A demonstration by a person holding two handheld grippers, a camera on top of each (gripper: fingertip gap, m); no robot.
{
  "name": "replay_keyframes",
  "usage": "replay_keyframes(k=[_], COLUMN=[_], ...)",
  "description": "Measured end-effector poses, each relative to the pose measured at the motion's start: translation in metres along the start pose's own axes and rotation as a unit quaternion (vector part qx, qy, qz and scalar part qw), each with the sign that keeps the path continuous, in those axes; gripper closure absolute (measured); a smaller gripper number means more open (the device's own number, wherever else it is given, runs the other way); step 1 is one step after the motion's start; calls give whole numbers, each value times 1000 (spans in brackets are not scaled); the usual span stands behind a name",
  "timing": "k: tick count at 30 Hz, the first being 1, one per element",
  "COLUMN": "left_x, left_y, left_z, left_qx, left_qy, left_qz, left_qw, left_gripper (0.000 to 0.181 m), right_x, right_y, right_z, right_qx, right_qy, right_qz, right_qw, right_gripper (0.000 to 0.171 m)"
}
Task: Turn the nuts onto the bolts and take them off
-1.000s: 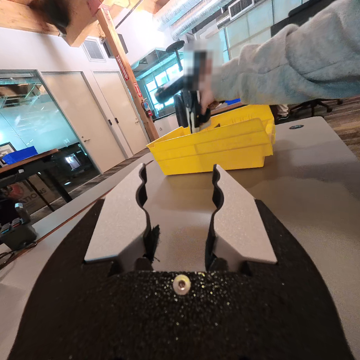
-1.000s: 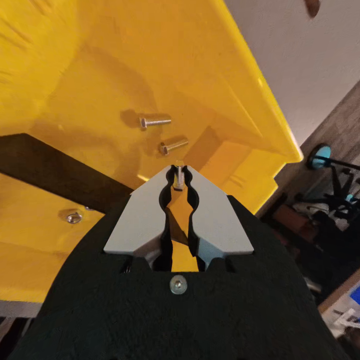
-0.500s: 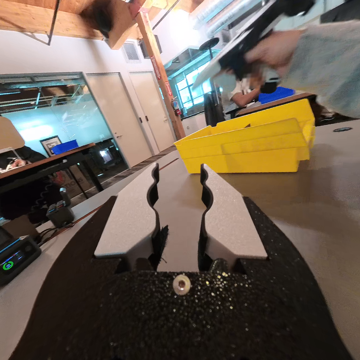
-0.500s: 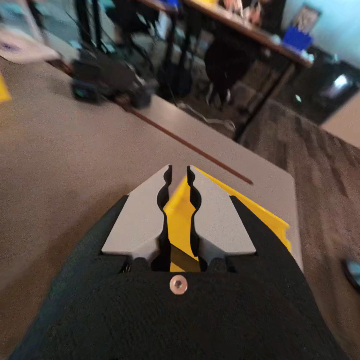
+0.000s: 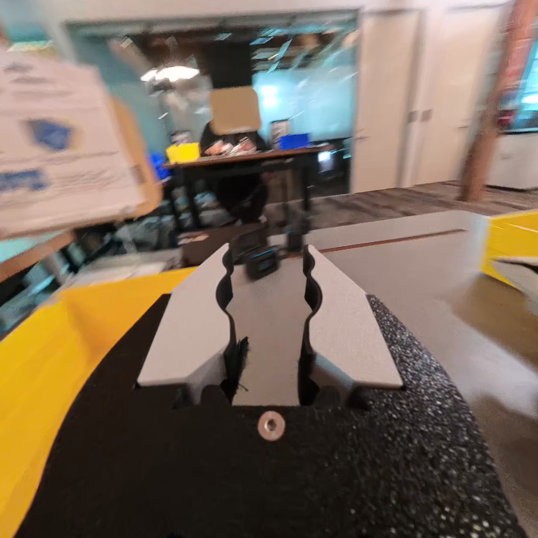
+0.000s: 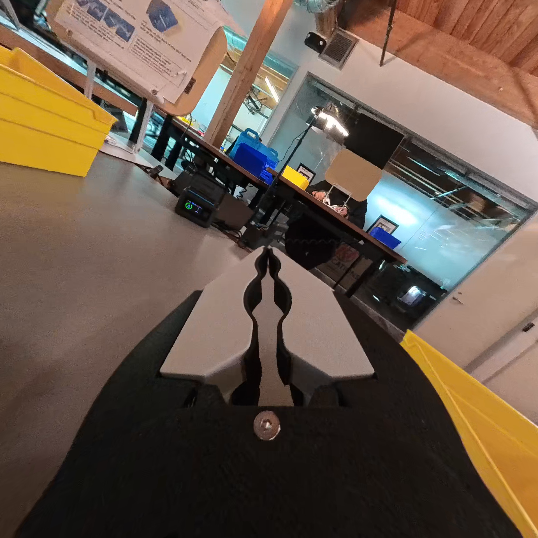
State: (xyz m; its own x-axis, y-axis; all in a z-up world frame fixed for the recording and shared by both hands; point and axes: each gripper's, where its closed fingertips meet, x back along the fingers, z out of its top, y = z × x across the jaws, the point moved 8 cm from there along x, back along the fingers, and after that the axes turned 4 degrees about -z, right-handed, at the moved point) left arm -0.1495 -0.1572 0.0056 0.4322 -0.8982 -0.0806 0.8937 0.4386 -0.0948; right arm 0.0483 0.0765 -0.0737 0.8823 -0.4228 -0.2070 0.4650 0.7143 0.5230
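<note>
currently the left gripper (image 5: 267, 256) has its two grey fingers (image 5: 192, 329) spread wide apart with only bare grey table (image 5: 393, 279) showing in the gap, nothing held. left wrist view is motion-blurred. a yellow bin (image 5: 52, 343) sits low on the left of that gripper, its rim partly under the black gripper body; a second yellow bin (image 5: 512, 241) is at the right edge of the view, on the table, well apart from the fingers.

right gripper (image 6: 267, 250) has its fingertips drawn together, touching or very nearly so, with a narrow wavy slot open further back between the fingers (image 6: 221, 326). no bolt or nut is visible in that slot or at the tips, so it looks closed on nothing. it sits low over the table (image 6: 87, 262), camera tilted. a yellow bin (image 6: 43, 131) is on the table at upper left, well away from the tips; another yellow bin edge (image 6: 480, 422) runs along the lower right beside the gripper body.

nuts and bolts: none visible in either view, can't tell where they are; the bin interiors aren't shown.

also on the table, ahead of the right gripper: a small black device with a lit screen (image 6: 198, 203), cables beside it. a white printed board on a stand (image 6: 139, 43) is behind the upper-left bin. a person (image 6: 343, 209) sits at a far desk with blue boxes (image 6: 253, 157) on it.
</note>
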Motion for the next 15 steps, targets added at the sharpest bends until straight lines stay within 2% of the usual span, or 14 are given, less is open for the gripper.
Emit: replay_keyframes(k=[2, 3, 4, 7, 11, 15], left_x=[12, 16, 18, 17, 7, -4], left_y=[-56, -81, -103, -156, -181, -188], left_z=[-1, -6, -14, -45, -78, -99], left_qx=[59, 86, 110, 173, 206, 208], left_qy=[-67, -111, -161, -324, -483, -561], left_qz=[51, 64, 63, 75, 77, 84], left_qw=[995, 988, 979, 927, 848, 797], left_gripper=[127, 118, 118, 122, 123, 111], right_x=[1, 1, 0, 0, -1, 0], right_y=[-2, -4, -5, -9, -13, -14], right_z=[-2, -2, -2, -2, -3, -4], right_qx=[-14, -18, -20, -16, -15, -17], right_qy=[-1, -5, -6, -7, -14, -20], right_qz=[13, 18, 21, 36, 53, 62], right_qw=[1000, 1000, 1000, 999, 998, 998], right_gripper=[171, 171, 171, 171, 171, 171])
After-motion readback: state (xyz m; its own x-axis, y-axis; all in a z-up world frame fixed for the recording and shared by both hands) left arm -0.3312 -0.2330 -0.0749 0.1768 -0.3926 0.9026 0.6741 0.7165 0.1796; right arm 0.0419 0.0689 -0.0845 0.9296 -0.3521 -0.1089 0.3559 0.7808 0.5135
